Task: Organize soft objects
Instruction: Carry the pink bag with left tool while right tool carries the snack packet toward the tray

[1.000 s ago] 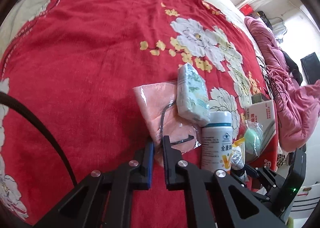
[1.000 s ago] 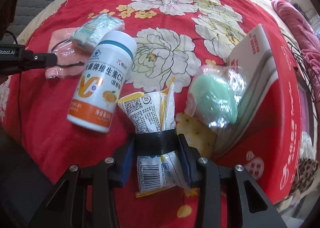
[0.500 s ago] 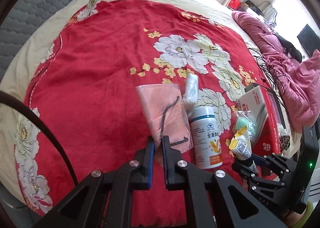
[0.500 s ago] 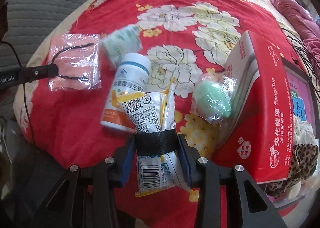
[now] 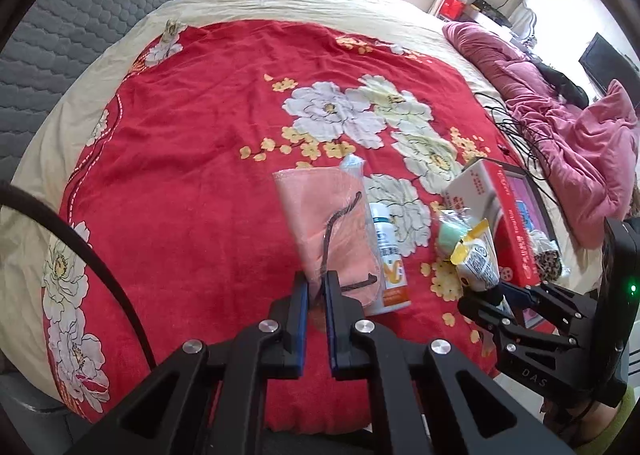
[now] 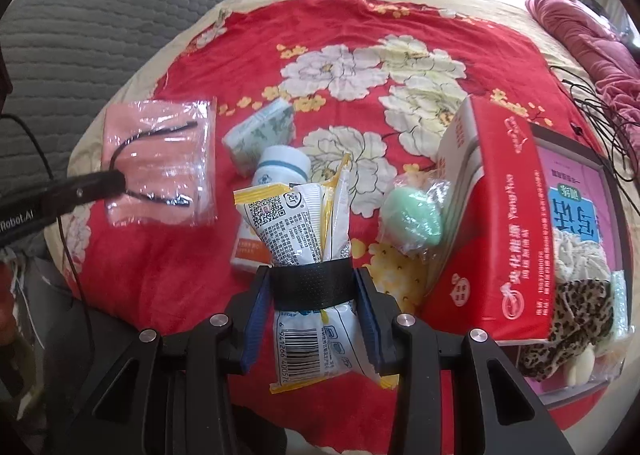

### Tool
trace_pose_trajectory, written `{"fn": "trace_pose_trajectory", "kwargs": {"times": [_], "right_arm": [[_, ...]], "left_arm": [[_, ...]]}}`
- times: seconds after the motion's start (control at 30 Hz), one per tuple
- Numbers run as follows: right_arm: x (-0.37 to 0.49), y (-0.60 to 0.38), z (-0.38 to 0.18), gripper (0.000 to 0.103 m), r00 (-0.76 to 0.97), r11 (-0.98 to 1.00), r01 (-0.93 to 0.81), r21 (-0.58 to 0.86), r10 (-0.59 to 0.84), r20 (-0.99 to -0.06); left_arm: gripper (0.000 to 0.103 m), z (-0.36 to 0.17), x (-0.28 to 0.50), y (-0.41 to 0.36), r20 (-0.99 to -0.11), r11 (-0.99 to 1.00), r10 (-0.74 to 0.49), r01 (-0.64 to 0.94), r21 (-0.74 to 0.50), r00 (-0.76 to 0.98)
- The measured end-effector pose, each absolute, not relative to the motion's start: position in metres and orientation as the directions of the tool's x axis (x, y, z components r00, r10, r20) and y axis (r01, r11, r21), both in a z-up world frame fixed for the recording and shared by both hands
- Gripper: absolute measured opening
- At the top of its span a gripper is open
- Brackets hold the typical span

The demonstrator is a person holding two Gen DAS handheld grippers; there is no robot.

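A red floral blanket (image 5: 192,159) covers the bed and carries every item. At its right edge stands a red cardboard box (image 6: 504,215), open on top, with a leopard-print cloth (image 6: 576,319) inside it. Against the box's left wall leans a green sponge in clear wrap (image 6: 412,215). The pink cloth in a plastic sleeve (image 6: 160,167), with a black hanger hook on its face, is pinched at its near edge by the left gripper (image 5: 316,295), whose fingers are nearly closed on the sleeve; whether the packet is fully clear of the blanket cannot be told from these views. The right gripper (image 6: 314,299) clamps a yellow-and-white snack packet (image 6: 300,223) at mid-length, fingers (image 6: 256,319) pressed against both sides, the packet upright above the blanket. Behind the packet lies a white vitamin bottle (image 6: 280,171) on its side; just beyond it rests a small tissue pack (image 6: 260,135), near the pink cloth.
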State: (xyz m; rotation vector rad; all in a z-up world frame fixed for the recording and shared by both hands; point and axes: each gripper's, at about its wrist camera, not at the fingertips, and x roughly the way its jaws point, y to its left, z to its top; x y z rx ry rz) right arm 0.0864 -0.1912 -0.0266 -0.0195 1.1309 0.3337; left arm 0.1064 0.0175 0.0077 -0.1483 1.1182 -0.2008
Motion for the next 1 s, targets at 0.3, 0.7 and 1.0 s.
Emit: {"fn": "trace_pose_trajectory", "kwargs": {"times": [0.3,0.7,1.0], "right_arm": [[0.078,-0.205,-0.001,0.042,0.434,0.953,-0.256,0.161,0.262,-0.862],[0.065,-0.256,0.042,0.042,0.537,0.968,-0.168,0.188,0.25,-0.806],[0.053,-0.329,0.058,0.042,0.594,0.98,-0.024,0.196,0.172,-0.786]], "left_arm": [[0.008,0.033,0.093,0.0,-0.856,0.967,-0.253,0.124,-0.22,0.452],[0.008,0.062,0.083,-0.046,-0.832,0.955,-0.287,0.208,-0.21,0.476],[0.008,0.076,0.077,-0.107,-0.818,0.929,-0.336,0.308,-0.205,0.467]]}}
